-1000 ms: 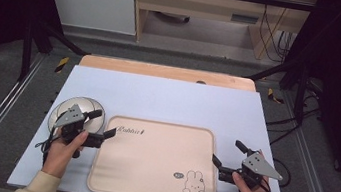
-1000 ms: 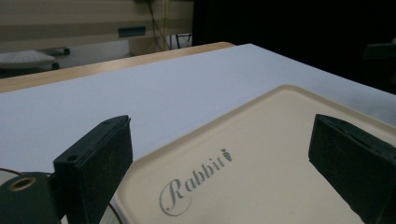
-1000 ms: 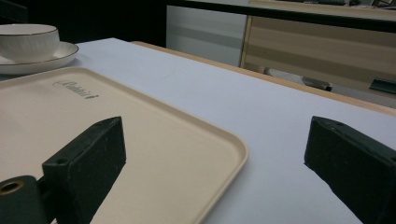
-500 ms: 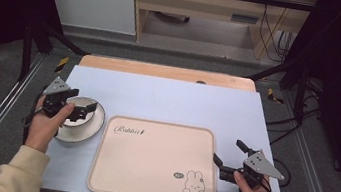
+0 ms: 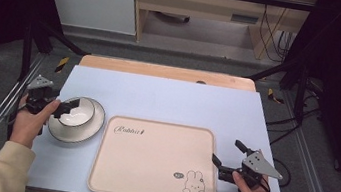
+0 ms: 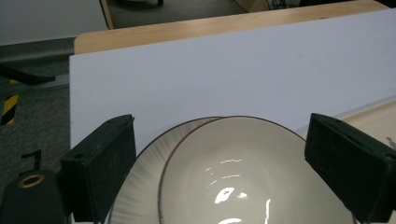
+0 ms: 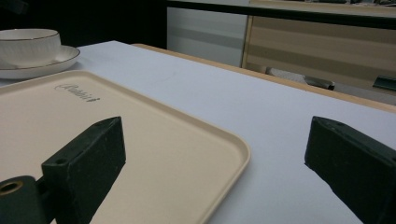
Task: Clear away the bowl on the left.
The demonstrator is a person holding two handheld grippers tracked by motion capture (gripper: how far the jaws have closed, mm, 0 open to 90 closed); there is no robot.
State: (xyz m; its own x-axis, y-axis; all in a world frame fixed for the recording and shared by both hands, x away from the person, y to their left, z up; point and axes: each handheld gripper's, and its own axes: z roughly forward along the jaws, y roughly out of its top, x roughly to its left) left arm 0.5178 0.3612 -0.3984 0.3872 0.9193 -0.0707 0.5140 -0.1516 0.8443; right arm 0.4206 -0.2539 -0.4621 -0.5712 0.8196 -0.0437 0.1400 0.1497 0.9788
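A white bowl [image 5: 79, 109] with a thin brown rim sits on a white ribbed plate [image 5: 83, 132] at the table's left. My left gripper [image 5: 64, 109] is open at the bowl's left side, its jaws pointing right. In the left gripper view the bowl [image 6: 243, 182] and plate [image 6: 135, 186] lie between the spread jaws of the left gripper [image 6: 222, 126]. A beige tray [image 5: 154, 162] with a rabbit drawing lies empty at the front centre. My right gripper [image 5: 227, 152] is open at the tray's right edge. In the right gripper view, the right gripper [image 7: 217, 128] frames the tray's corner [image 7: 224, 144].
A white board [image 5: 168, 98] covers the table, and a wooden strip [image 5: 167, 72] runs along its far edge. Metal frame rails run along both sides on the floor. From the right gripper view, the bowl [image 7: 28, 44] and plate [image 7: 44, 63] stand far off beyond the tray.
My left gripper left the tray's left edge, swung left over the plate, and now sits at the bowl's left side. The right gripper has stayed put.
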